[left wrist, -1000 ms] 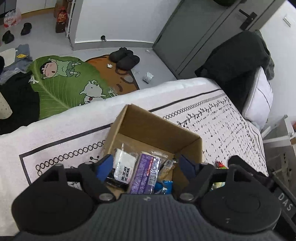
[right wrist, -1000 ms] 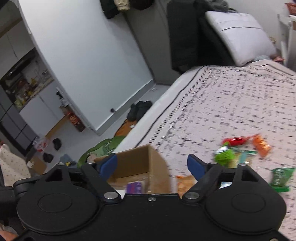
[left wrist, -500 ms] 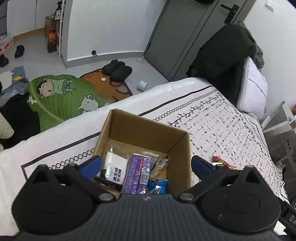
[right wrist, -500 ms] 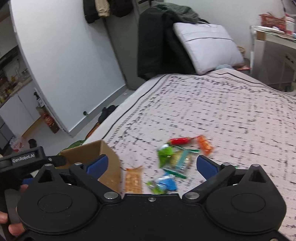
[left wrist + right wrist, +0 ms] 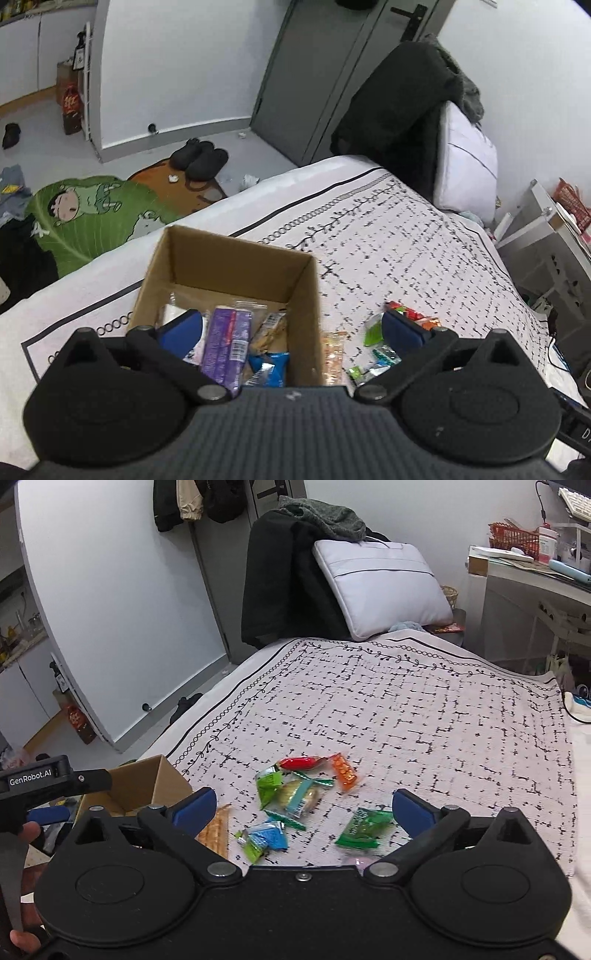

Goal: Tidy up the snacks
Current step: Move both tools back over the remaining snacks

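On the bed (image 5: 388,236), left wrist view: cardboard box (image 5: 236,266) sits near the bed edge, open top, holding a purple packet (image 5: 225,343), a blue packet (image 5: 269,369), a tan wrapped snack (image 5: 269,328) and a white packet (image 5: 173,314) partly hidden behind a fingertip. Left gripper (image 5: 291,328) is released, jaws just opened to full width, nothing between the pads; it hangs over the box's right wall, one blue fingertip above the box contents, the other above loose snacks on the bedspread. An orange packet (image 5: 332,354) lies just beside the box's outer wall. Right wrist view: right gripper (image 5: 303,808) also released, jaws just spread wide, empty, above the loose snack pile (image 5: 295,797) on the bedspread. Pile has a red candy (image 5: 299,762), an orange packet (image 5: 343,771), a green packet (image 5: 267,784), a clear snack with a teal band (image 5: 299,797), a blue packet (image 5: 267,836) and another green packet (image 5: 364,829) nearer the right fingertip. Box corner (image 5: 147,786) shows at left, with the other gripper's black body and a hand (image 5: 22,886) at the frame edge. Pillow (image 5: 380,590) and dark clothing at the head of the bed, desk (image 5: 535,583) at right.
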`<state>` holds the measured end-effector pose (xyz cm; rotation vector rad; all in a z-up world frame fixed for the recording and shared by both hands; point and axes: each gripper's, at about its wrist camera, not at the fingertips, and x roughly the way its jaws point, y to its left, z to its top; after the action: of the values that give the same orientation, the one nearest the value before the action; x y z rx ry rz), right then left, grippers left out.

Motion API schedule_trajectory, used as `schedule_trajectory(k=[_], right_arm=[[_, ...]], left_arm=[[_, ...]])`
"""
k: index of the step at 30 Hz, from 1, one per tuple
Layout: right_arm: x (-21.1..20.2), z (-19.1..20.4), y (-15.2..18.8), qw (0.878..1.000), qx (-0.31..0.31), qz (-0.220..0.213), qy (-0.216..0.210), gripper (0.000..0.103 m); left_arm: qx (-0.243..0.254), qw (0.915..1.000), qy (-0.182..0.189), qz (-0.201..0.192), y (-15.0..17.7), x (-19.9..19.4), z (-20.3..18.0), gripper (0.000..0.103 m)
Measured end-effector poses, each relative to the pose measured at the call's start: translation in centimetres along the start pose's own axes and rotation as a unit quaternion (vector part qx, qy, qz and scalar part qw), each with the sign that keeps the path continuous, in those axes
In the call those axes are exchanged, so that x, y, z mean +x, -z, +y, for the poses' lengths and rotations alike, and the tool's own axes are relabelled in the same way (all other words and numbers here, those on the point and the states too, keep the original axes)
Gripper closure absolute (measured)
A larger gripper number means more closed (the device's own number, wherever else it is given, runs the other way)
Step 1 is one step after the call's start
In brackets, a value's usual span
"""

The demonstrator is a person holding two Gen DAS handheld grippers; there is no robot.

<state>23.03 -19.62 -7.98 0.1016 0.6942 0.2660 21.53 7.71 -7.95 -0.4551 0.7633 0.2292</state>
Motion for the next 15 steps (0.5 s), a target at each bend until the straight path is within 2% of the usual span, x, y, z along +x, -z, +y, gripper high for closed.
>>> schedule_trajectory(k=[15], right_arm=[[-1.0,-4.6,1.5,1.000,0.016,0.021,-0.011,0.001]], left_arm=[[0.042,0.9980,0.046,0.009,1.9,-0.1,-3.8,0.000]])
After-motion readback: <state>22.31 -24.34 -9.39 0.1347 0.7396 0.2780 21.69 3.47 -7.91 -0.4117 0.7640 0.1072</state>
